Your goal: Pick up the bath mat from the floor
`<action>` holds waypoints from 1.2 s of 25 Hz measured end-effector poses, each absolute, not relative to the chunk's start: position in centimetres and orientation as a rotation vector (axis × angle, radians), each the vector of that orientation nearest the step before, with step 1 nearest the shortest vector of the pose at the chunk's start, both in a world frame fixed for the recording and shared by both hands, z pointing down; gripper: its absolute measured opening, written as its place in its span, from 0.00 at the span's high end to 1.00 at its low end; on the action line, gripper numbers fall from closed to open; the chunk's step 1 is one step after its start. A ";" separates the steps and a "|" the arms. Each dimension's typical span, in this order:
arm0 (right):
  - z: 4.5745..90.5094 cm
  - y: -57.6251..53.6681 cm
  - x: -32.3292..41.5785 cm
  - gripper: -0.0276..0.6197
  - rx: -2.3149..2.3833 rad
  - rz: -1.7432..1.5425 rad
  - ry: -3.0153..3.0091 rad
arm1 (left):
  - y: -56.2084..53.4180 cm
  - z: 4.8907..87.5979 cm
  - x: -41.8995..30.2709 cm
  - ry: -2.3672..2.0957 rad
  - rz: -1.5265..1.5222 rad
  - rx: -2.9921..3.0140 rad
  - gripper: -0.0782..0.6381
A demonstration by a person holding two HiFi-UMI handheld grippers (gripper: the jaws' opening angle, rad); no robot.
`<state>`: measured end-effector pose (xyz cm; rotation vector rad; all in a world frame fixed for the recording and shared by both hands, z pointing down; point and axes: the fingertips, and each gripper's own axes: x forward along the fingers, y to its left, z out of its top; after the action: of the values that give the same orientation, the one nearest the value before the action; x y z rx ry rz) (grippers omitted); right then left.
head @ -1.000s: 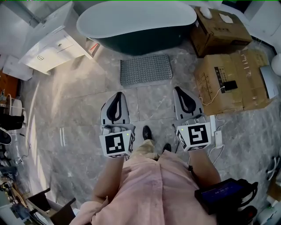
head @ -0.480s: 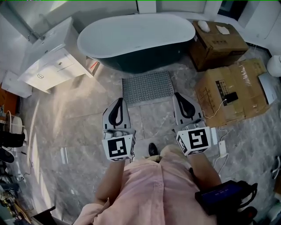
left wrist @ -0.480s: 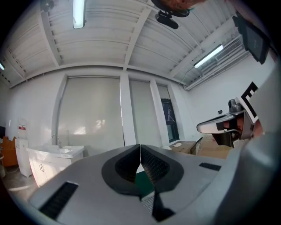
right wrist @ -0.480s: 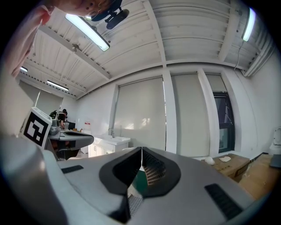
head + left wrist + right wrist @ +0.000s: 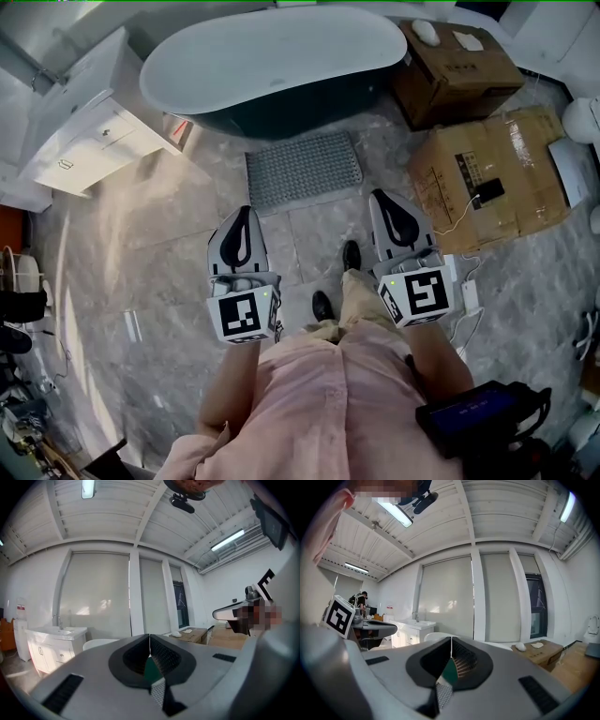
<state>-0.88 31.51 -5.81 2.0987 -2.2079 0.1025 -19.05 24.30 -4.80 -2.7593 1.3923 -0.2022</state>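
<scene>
The bath mat [image 5: 303, 171], a grey rectangle with a knobbly texture, lies flat on the marbled grey floor [image 5: 141, 244]. Its far long edge is just beside the foot of the dark-sided bathtub [image 5: 272, 70], which has a pale inside. No tongs touch the mat.

The left tongs [image 5: 239, 212] and the right tongs [image 5: 383, 197] are held side by side above the floor, each pointing towards the tub. In the head view the tips of the left pair sit close to the mat's near left corner. The right pair's tips sit off its near right corner, over bare tile. How high they are above the floor cannot be told. Both pairs are fully closed. In each gripper view the pads meet along a thin upright seam and hold nothing.

The person's two dark shoes [image 5: 352, 255] stand on the tiles between the tongs, short of the mat's near edge. A pink shirt [image 5: 319, 403] fills the lower middle of the head view.

A white vanity cabinet [image 5: 89, 131] stands towards the floor's far left corner, left of the tub. To the right of the mat a large cardboard box [image 5: 492, 173] lies flat with a white cable trailing over it. A second box [image 5: 450, 70] sits beyond it, beside the tub's right end.
</scene>
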 end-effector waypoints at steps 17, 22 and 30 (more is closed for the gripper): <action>-2.8 21.5 8.7 0.93 2.044 0.163 -2.205 | 14.4 -2.9 -10.8 1.430 -0.372 -2.726 0.85; -2.7 18.6 12.5 0.93 2.038 0.158 -2.230 | 11.8 -3.4 -7.0 1.429 -0.400 -2.700 0.85; -2.0 15.3 18.3 0.93 2.060 0.196 -2.271 | 9.2 -3.0 -1.4 1.431 -0.445 -2.690 0.85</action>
<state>18.25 15.29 -2.01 2.0597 -2.2707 0.1958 -1.40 9.19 -3.02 -2.6899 1.4306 -0.4452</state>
